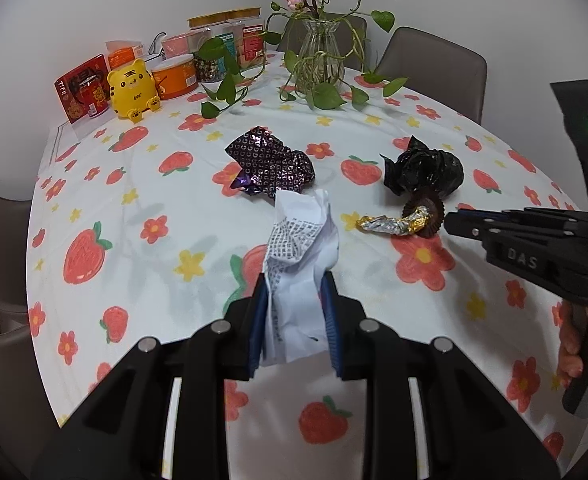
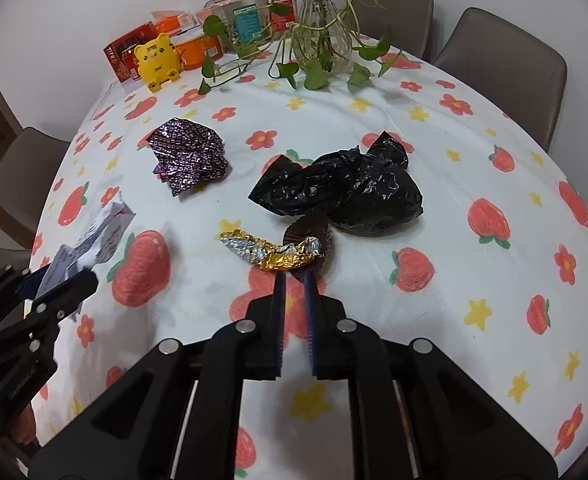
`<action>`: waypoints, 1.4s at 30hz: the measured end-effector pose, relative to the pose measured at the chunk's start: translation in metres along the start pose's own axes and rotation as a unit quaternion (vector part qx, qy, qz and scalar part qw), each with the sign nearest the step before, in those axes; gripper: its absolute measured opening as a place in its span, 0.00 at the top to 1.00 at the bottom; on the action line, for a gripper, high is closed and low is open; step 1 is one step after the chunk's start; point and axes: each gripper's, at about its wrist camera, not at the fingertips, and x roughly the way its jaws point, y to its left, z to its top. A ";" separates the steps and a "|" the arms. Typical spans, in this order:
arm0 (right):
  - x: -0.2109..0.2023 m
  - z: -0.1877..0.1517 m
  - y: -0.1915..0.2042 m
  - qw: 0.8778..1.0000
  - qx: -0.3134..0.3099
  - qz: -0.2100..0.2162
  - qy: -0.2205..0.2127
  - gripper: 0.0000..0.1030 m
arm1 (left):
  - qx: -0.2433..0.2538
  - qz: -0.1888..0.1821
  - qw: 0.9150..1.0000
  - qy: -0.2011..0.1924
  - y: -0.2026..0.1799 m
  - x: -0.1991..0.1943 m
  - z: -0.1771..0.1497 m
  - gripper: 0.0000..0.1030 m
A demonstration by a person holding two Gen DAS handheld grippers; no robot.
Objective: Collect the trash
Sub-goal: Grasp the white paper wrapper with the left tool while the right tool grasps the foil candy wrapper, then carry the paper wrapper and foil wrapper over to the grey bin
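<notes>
Lettering "DAS" marks right gripper (image 1: 450,227) (jaws narrowly apart, empty); left gripper (image 1: 294,280) clamps printed paper (image 1: 300,248).

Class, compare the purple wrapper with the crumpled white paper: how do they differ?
The purple wrapper is shiny and dotted; the crumpled white paper is matte with printed text. The wrapper lies on the tablecloth; the paper is gripped in the left tongs. Both are crumpled.
</notes>
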 end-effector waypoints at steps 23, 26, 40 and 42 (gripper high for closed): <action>-0.006 0.000 0.009 0.999 0.008 0.026 -0.022 0.91 | -0.024 0.004 1.000 0.001 0.004 -0.014 -0.008 0.74; -0.028 -0.007 0.012 0.999 0.002 0.020 -0.029 0.91 | -0.022 -0.002 1.000 -0.006 -0.004 -0.028 -0.009 0.74; -0.170 -0.077 -0.010 0.997 0.010 -0.031 -0.071 0.91 | 0.019 -0.045 0.998 -0.032 -0.080 -0.119 -0.038 0.74; -0.191 -0.091 -0.016 0.996 0.013 -0.039 -0.078 0.91 | 0.028 -0.056 0.997 -0.034 -0.098 -0.130 -0.043 0.74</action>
